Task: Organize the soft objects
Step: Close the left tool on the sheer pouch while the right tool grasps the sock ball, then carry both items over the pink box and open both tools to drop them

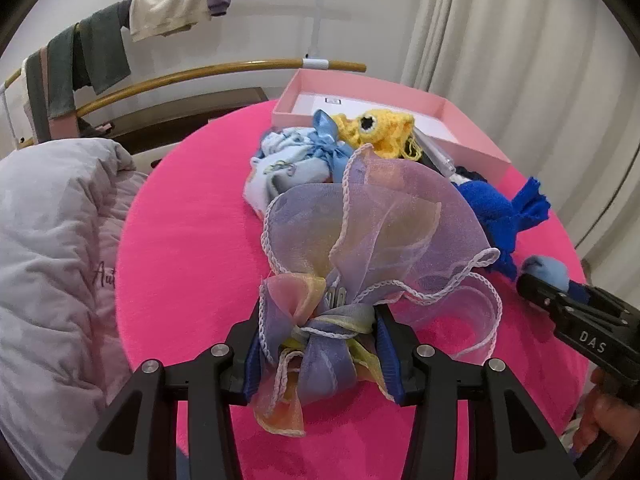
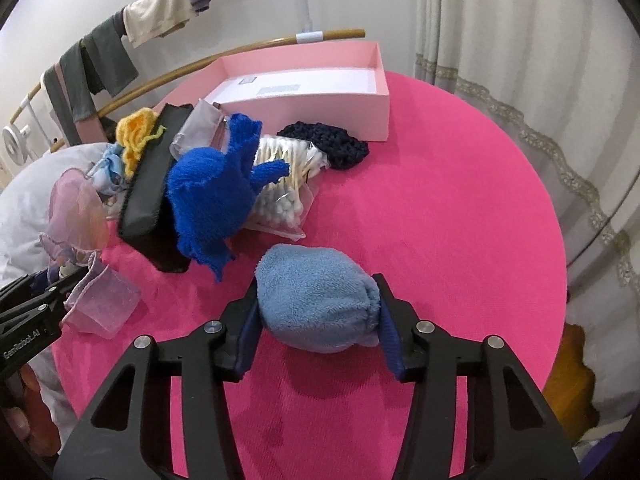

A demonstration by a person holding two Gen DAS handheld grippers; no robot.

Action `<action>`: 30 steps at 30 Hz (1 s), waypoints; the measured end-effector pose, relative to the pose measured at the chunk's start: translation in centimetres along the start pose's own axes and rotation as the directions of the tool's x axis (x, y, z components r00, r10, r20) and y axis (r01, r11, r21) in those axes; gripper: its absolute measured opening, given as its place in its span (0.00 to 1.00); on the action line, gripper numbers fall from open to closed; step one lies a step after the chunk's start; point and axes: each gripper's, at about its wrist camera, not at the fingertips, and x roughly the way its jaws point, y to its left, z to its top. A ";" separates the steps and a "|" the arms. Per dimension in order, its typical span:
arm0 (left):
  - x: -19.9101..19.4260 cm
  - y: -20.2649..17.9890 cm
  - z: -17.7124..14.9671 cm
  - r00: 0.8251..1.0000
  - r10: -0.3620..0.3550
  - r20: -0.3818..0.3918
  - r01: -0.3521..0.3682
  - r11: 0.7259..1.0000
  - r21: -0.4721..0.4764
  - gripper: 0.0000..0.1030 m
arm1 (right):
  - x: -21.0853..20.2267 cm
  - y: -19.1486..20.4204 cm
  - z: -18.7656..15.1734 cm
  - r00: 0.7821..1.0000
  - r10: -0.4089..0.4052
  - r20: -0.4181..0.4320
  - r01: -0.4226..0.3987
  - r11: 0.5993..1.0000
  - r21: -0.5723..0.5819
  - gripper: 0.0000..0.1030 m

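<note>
Pink table [image 2: 440, 200]: left gripper [image 1: 318, 340] clenches organza bow [image 1: 360, 232]; right gripper [image 2: 316, 316] clenches light-blue towel roll [image 2: 316, 304], long axis crosswise.

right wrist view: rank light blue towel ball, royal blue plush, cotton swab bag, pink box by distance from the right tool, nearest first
1. light blue towel ball: clamped in the right tool.
2. royal blue plush: up-left, on the pile.
3. cotton swab bag: just behind the plush, partly under it.
4. pink box: far edge of the pink table.

Both grippers, left gripper [image 1: 318, 334] and right gripper [image 2: 318, 320]: matte black angular arms, silver round screws behind the jaws, blue ribbed pads, white lettering on the side.
</note>
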 end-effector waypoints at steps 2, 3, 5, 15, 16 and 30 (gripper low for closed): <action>-1.2 0.1 -0.3 1.000 0.007 0.013 -0.007 1.000 -0.003 0.43 | -0.4 0.1 -0.1 1.000 0.000 0.004 0.000 1.000 0.003 0.46; -1.8 -0.1 -0.4 1.000 0.010 0.020 -0.010 1.000 -0.003 0.43 | -0.7 0.2 -0.2 1.000 0.005 0.006 -0.005 1.000 0.007 0.46; -3.0 -0.3 -0.5 0.999 0.016 0.037 -0.017 1.000 0.003 0.43 | -1.2 0.2 -0.3 1.000 0.013 0.012 -0.013 1.000 0.011 0.46; -7.8 -0.2 0.1 0.997 0.014 0.073 -0.013 1.000 -0.005 0.43 | -4.0 1.2 0.2 0.996 0.073 0.058 -0.074 0.997 0.008 0.46; -8.0 -0.2 0.4 0.997 0.008 0.075 -0.007 1.000 -0.010 0.43 | -4.2 1.2 0.5 0.994 0.083 0.064 -0.083 0.996 0.007 0.46; -10.1 -1.8 11.3 0.978 -0.025 0.205 0.020 0.999 0.028 0.44 | -5.2 1.3 13.3 0.974 0.093 0.208 -0.079 0.994 -0.076 0.46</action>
